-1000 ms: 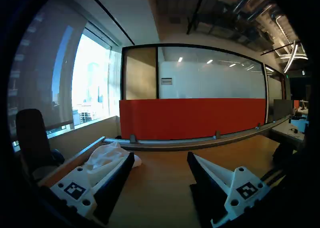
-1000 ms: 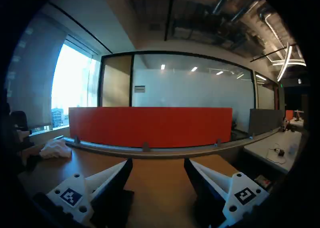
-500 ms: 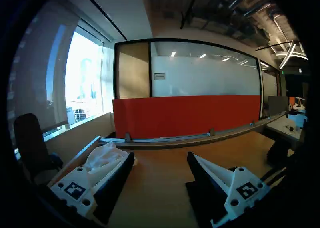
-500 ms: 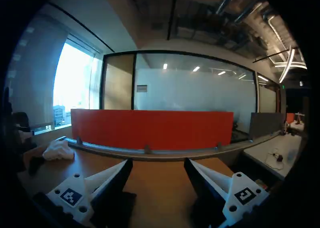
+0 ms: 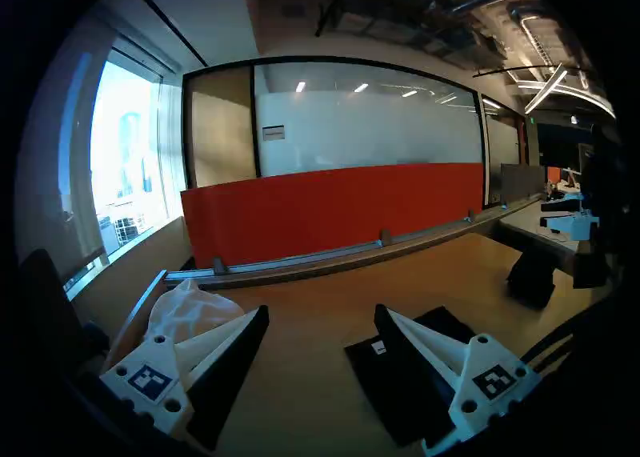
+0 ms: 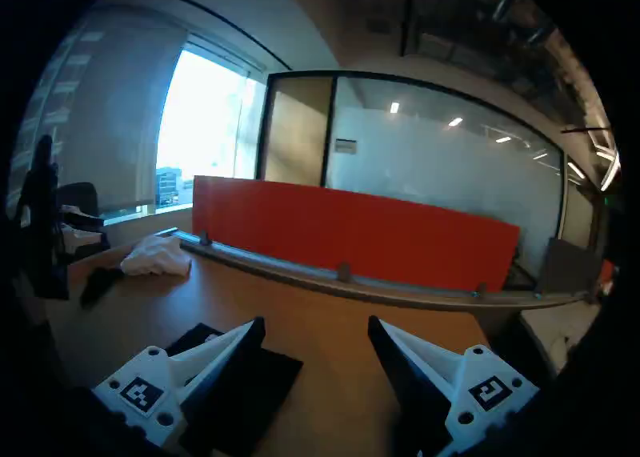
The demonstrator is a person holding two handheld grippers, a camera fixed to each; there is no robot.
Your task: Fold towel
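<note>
A crumpled white towel lies at the far left end of the wooden table, just ahead of my left gripper's left finger. My left gripper hangs open above the table with nothing between its fingers. In the right gripper view the same towel sits far off at the left, near the red divider. My right gripper is open too, above the table. The other gripper shows at the left edge of that view.
A flat black mat lies on the table under the left gripper's right finger, and the mat also lies below the right gripper. A red divider runs along the table's back edge. A black stand sits at right.
Both views have tilted down and swung: the left gripper view to the right, the right gripper view to the left. The black mat has come into sight. Both grippers stay open.
</note>
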